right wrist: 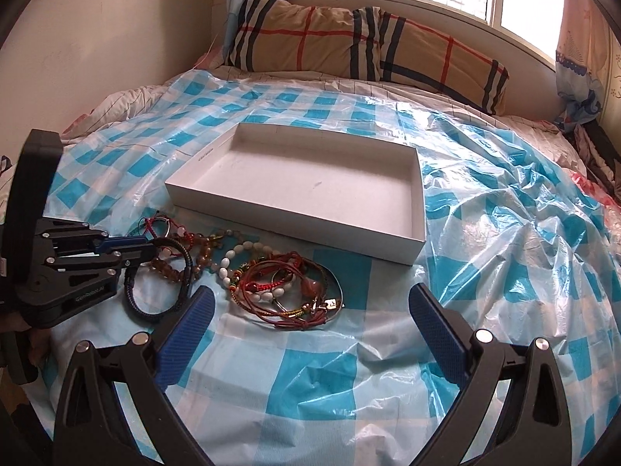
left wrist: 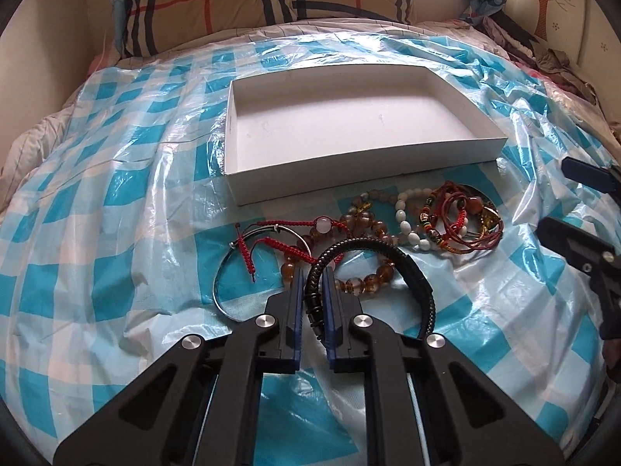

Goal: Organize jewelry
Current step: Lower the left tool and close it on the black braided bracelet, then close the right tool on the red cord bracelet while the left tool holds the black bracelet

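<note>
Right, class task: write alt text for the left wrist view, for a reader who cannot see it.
The left tongs are shut on a black braided bracelet, at the near edge of a jewelry heap: amber bead bracelet, red cord bracelets, silver bangle. Beyond lies an empty white box on a blue-checked plastic sheet covering a bed.

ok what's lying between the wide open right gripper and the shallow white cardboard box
In the right wrist view, a tangle of red cord and bead bracelets lies on the blue checked plastic sheet between the right gripper and the shallow white cardboard box.
</note>
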`<state>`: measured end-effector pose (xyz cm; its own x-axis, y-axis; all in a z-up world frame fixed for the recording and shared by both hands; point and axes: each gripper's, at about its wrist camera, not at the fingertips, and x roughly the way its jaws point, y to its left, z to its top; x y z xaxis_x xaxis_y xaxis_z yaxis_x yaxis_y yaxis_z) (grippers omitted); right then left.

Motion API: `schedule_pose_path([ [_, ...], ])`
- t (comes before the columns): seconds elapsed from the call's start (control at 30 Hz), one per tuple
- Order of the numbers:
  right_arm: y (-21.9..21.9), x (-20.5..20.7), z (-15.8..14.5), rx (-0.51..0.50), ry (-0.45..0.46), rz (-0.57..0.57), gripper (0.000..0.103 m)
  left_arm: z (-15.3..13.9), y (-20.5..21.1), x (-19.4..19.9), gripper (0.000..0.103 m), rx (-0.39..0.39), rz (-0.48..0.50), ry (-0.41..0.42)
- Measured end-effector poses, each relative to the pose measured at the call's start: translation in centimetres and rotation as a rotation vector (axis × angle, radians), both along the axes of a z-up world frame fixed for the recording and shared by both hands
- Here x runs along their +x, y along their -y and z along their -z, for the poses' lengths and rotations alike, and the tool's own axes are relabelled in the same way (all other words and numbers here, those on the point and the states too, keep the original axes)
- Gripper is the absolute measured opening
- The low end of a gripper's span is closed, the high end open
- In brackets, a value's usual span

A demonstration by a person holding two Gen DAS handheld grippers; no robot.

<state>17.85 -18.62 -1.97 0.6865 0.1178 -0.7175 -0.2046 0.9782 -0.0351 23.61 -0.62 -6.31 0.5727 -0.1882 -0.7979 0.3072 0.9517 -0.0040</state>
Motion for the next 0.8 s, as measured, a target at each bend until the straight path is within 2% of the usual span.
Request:
schedule_pose_path([
  [0.2,-0.5,2.2,1.7,0.069,-0.058,-0.083,0.096,-0.5,-2.8,-1.8,0.009,-0.078,-0.018,-0.038],
  [0.4,-0.6,4.0,2.9,0.105,-0.103,-0.134,0.095,-0.1,-4.1,-2.3,0.009,-0.094,-0.041,-0.052],
  [0.47,-0.4,4.7,3.4,0.108,-0.129,-0.143,0.084,0.0,-4.2,-2.3,0.009,-0.095,-0.039,-0.050],
  [0.5,-0.3,5.1,3.8,0.115,-0.149,-0.140,0.073,0.0,-4.2,-2.3,0.009,-0.095,-0.038,-0.049],
  [0.53,0.0,5.5,4.2,0.126,-0.167,-0.138,0.070,0.0,-4.1,-2.3,0.009,-0.095,-0.038,-0.048],
  [0.63,0.7,6.0,5.1,0.159,-0.218,-0.135,0.040,0.1,-4.0,-2.1,0.009,-0.097,-0.038,-0.052],
  [0.67,0.8,5.9,5.1,0.169,-0.218,-0.137,0.037,0.1,-4.0,-2.1,0.009,-0.097,-0.038,-0.053],
  [0.7,0.9,5.8,5.0,0.167,-0.217,-0.137,0.027,0.1,-4.0,-2.1,0.009,-0.096,-0.037,-0.053],
  [0.8,1.3,5.2,4.5,0.170,-0.206,-0.133,0.020,0.0,-3.8,-2.0,0.009,-0.093,-0.034,-0.054],
])
